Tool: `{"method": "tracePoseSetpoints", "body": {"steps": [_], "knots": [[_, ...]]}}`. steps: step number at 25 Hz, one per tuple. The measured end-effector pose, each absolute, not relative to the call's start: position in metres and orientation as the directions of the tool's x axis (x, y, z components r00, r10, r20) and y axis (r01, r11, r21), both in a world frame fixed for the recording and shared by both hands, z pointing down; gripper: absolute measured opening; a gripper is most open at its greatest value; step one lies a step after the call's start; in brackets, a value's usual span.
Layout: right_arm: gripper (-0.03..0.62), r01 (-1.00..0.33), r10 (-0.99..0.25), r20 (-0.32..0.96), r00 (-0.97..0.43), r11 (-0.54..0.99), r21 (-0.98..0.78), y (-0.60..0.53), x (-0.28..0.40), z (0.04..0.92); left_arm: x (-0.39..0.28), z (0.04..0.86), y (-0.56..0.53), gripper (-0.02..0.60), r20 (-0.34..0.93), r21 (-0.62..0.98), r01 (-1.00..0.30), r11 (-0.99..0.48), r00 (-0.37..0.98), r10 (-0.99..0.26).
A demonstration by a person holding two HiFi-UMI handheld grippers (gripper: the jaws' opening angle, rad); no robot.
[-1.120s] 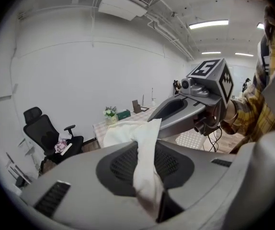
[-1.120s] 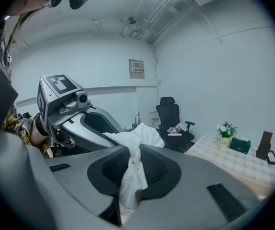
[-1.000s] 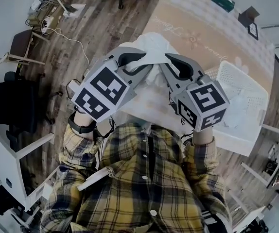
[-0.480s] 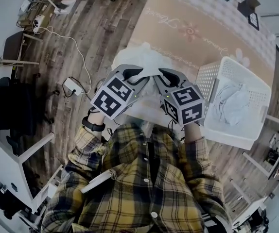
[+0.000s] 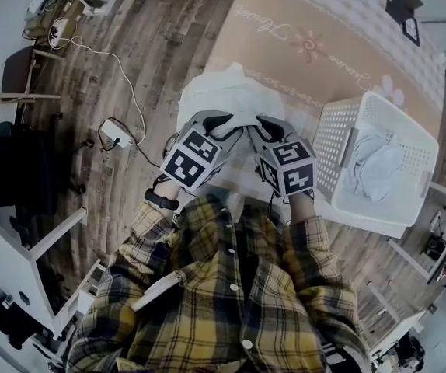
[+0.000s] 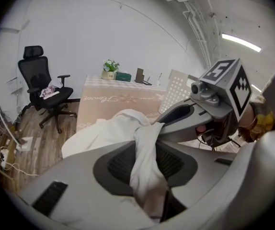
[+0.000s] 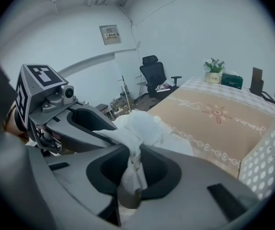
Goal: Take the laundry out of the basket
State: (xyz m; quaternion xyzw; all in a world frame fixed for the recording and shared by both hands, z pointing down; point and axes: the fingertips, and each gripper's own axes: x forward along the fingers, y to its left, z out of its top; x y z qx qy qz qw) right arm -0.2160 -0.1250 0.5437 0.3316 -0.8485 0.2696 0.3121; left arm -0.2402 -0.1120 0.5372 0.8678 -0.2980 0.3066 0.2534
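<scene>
While the person leaned over the table (image 5: 339, 49), both grippers dropped away from the head camera. A second back they loomed large and the right one covered part of the basket; now they sat smaller and lower, and the basket (image 5: 330, 142) showed whole beside them. The white garment (image 5: 221, 93) came down with them and lay bunched on the near edge of the table, outside the basket and to its left, spilling over toward the wood floor (image 5: 157, 49).

On the left gripper (image 5: 221, 123) the jaws were opening, a fold of the garment still running down between them with a dark gap showing beside it. On the right gripper (image 5: 263, 124) the jaws stayed nearly together, pinching a twisted strip of the same garment. The two grippers sat close, tips almost meeting over the cloth.

Count them up: two grippers, one garment shared between them. One basket, white with holes in its walls, and one more pale piece of laundry (image 5: 376, 164) crumpled inside it. One table under a beige patterned cloth. Past it in the left gripper view stood one black office chair (image 6: 46, 92), and one small potted plant (image 6: 110, 67) at the table's far end.
</scene>
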Motion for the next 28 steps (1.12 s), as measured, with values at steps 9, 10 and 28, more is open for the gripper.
{"method": "tracePoseSetpoints", "body": {"steps": [9,10,28], "knots": [[0.164,-0.748,-0.438,0.726,-0.530,0.645,-0.156,-0.130,-0.205,0.522,-0.246,0.513,-0.113,0.229,0.652,0.245,-0.674,-0.697,0.646,-0.396],[0.164,-0.746,-0.441,0.720,-0.536,0.646,-0.160,-0.130,-0.203,0.516,-0.248,0.508,-0.113,0.229,0.646,0.236,-0.675,-0.699,0.646,-0.406],[0.090,-0.706,-0.663,0.243,-0.708,0.655,-0.269,-0.112,-0.139,0.304,-0.180,0.307,-0.109,0.152,0.231,0.108,-0.621,-0.776,0.775,-0.588]]}}
